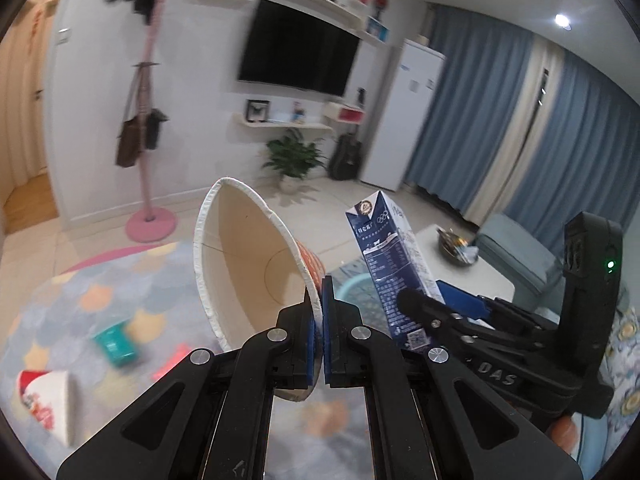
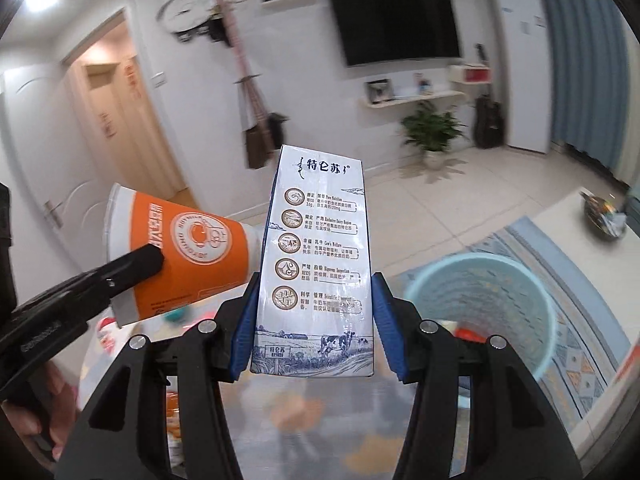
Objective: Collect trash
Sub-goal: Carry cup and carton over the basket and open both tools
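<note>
My left gripper (image 1: pixel 320 320) is shut on the wall of an orange and white paper cup (image 1: pixel 244 256), held tilted in the air with its mouth toward the camera. The cup also shows in the right wrist view (image 2: pixel 184 248). My right gripper (image 2: pixel 314 312) is shut on a blue and white milk carton (image 2: pixel 316 256), upright between the blue pads. The carton also shows in the left wrist view (image 1: pixel 392 264). A light blue trash basket (image 2: pixel 484 304) stands on the rug below and right of the carton, with some trash inside.
A teal box (image 1: pixel 116 344), a red and white cup (image 1: pixel 48 404) and a red wrapper (image 1: pixel 172 364) lie on the patterned rug. A white coffee table (image 1: pixel 472 264) with a bowl stands to the right. A pink coat stand (image 1: pixel 150 120) and a potted plant (image 1: pixel 292 160) are further back.
</note>
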